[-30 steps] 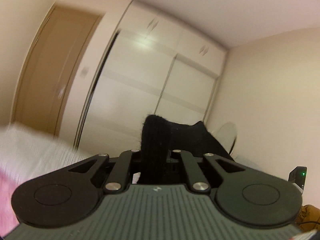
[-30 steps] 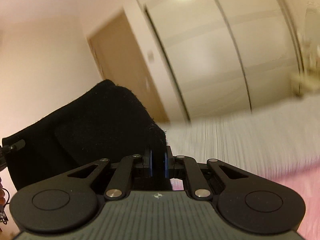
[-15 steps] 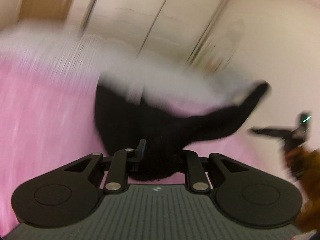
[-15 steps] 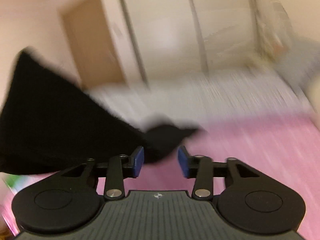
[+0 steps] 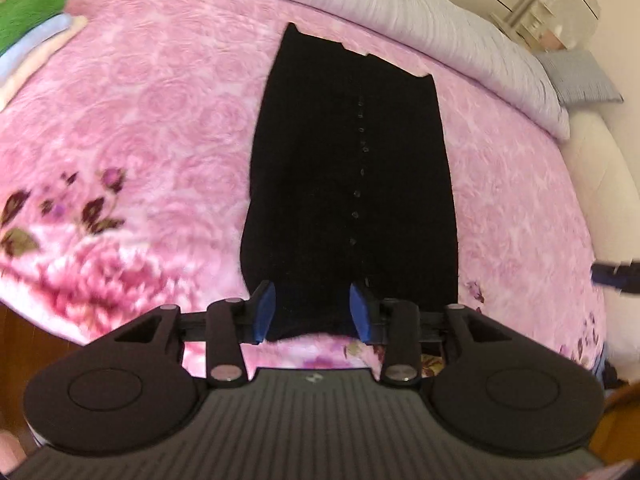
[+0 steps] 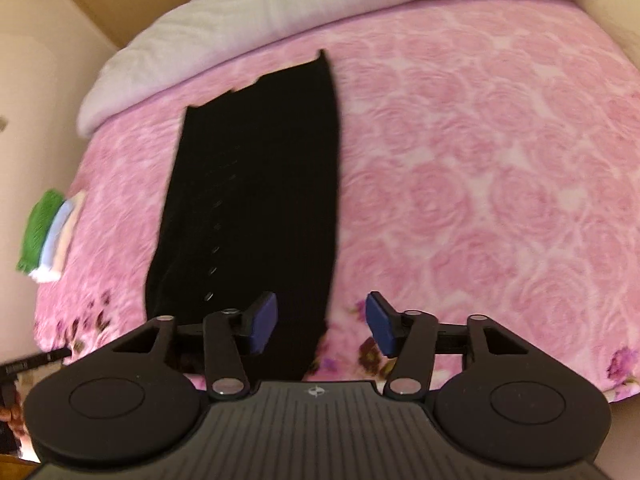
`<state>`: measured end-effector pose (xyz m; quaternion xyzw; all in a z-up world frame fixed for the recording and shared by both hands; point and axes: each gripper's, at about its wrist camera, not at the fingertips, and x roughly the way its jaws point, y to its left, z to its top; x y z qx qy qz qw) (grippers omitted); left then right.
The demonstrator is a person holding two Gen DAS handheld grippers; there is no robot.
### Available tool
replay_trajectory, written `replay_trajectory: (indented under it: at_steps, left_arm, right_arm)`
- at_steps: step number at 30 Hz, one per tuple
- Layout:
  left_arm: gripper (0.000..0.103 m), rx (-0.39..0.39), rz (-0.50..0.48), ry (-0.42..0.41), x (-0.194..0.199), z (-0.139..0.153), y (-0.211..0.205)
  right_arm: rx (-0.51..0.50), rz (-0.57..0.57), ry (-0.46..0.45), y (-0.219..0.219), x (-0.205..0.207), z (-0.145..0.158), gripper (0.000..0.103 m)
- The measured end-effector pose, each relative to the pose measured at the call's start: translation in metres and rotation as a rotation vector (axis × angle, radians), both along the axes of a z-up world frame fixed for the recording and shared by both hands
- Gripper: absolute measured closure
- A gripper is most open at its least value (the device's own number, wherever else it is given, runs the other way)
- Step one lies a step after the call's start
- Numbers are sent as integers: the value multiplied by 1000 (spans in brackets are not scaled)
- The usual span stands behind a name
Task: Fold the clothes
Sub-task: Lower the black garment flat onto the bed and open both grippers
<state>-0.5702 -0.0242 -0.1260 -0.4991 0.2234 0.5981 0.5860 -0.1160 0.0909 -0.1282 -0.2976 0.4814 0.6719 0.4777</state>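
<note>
While the black garment (image 5: 348, 184) lies flat, both tongs (image 5: 312, 312) (image 6: 322, 322) have just been opening, gripping nothing.

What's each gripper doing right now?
Left gripper: just opened, black buttoned garment between the pads, unpinched.
Right gripper: just opened, garment's corner between the pads.

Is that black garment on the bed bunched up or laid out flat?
Laid out flat: the black garment lies as one long strip on the pink blanket, button row showing.

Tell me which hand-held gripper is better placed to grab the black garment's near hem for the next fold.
Left, probably. The left hand-held gripper has its open jaws straddling the black garment at its hem; the right hand-held gripper covers only the corner.
</note>
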Motion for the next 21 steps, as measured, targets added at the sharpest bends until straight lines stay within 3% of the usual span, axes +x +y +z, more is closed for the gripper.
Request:
replay_trajectory:
  at_steps: [6,11,16,21]
  left_arm:
    - [64,-8,137,-111,4,-8,-61]
    - [64,-8,255,-225,-8,-20,-82]
    - [61,-7,215,-227,-20,-20,-51]
    - [57,-20,149,-234,-44,-21,-17]
  right_arm:
    - [-104,33,-9,-53,-6,-32,46]
    - [-131,25,8,-77,-9,-30,46]
    - [-94,-18,-8,-77,-17,-18,42]
    - [-106,-86,-7,-71,-41,-26,42]
